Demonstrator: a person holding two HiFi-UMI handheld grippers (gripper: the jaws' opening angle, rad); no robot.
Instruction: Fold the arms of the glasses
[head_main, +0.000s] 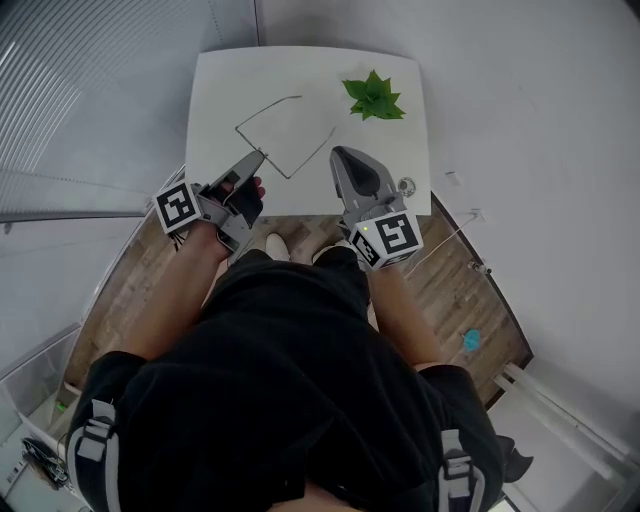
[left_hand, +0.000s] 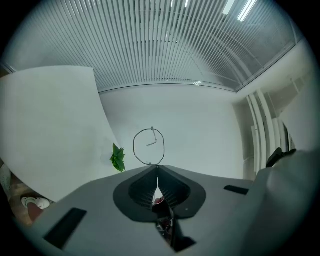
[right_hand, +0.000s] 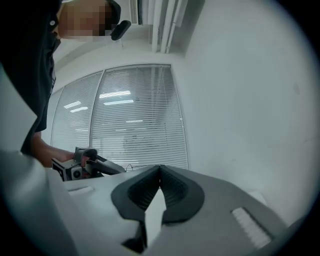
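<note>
Thin wire glasses (head_main: 268, 112) lie spread open on the white table (head_main: 220, 90), their thin lines forming an open zigzag. My left gripper (head_main: 261, 154) reaches in from the table's near edge, and its jaws are shut on one wire run of the glasses. In the left gripper view a wire loop of the glasses (left_hand: 149, 146) rises straight from the closed tips of the left gripper (left_hand: 157, 166). My right gripper (head_main: 340, 152) is shut and holds nothing, a little short of the free end of the glasses' wire. The right gripper (right_hand: 160, 167) faces the left gripper (right_hand: 87, 162).
A small green plant (head_main: 374, 98) stands at the table's far right, also seen in the left gripper view (left_hand: 118, 157). A small round object (head_main: 406, 185) sits at the near right corner. Blinds cover the windows on the left. The floor below is wood.
</note>
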